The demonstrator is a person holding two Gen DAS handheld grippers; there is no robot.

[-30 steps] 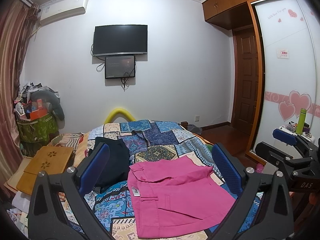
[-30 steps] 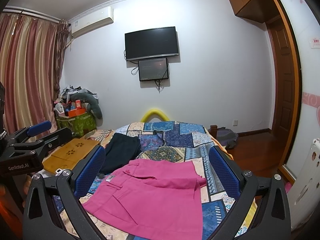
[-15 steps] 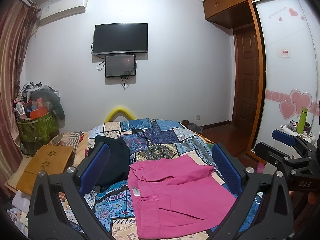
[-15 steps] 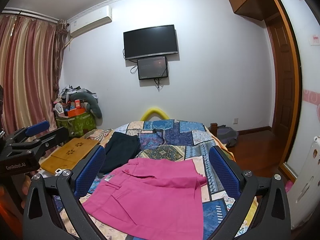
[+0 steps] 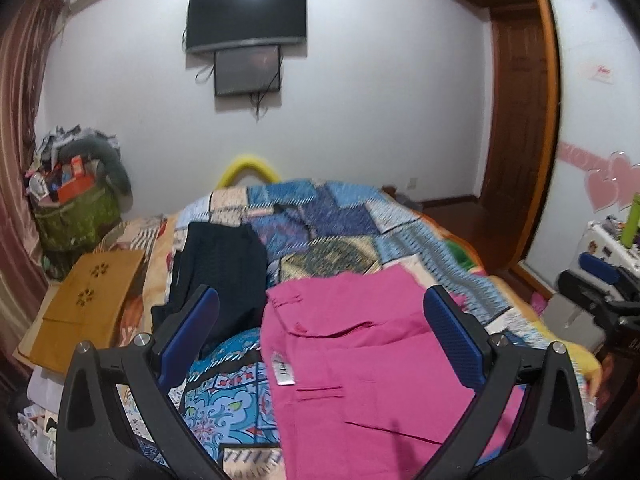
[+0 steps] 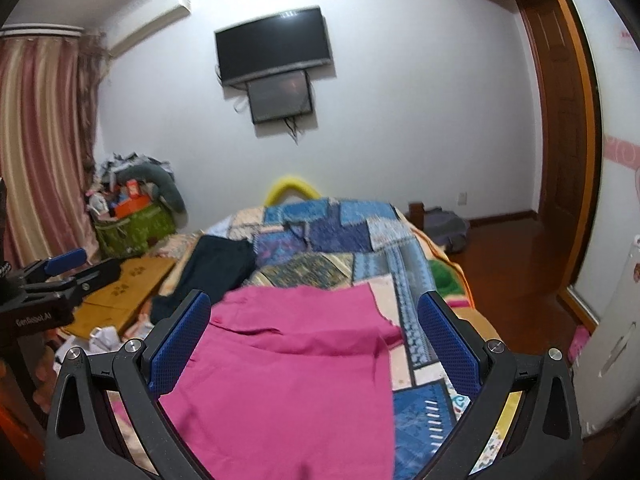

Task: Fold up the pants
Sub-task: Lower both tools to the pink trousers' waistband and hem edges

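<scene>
Both units, the left gripper and right gripper, hover with jaws wide and empty above the pink pants, lying partly folded on the patchwork bedspread; further folding remains.

The right tool has its blue-padded jaws spread wide apart, holding nothing, hanging over the pink pants. Those lie flat-ish on the bed with its patchwork quilt, waistband end toward the far side. A dark garment sits just beside them on the left side of the bed. Left edge of the shot you can see the left tool, well off to the side near a wooden board. TV is mounted on the far wall, striped curtain on the left. Picture's a bit blurry.
</scene>
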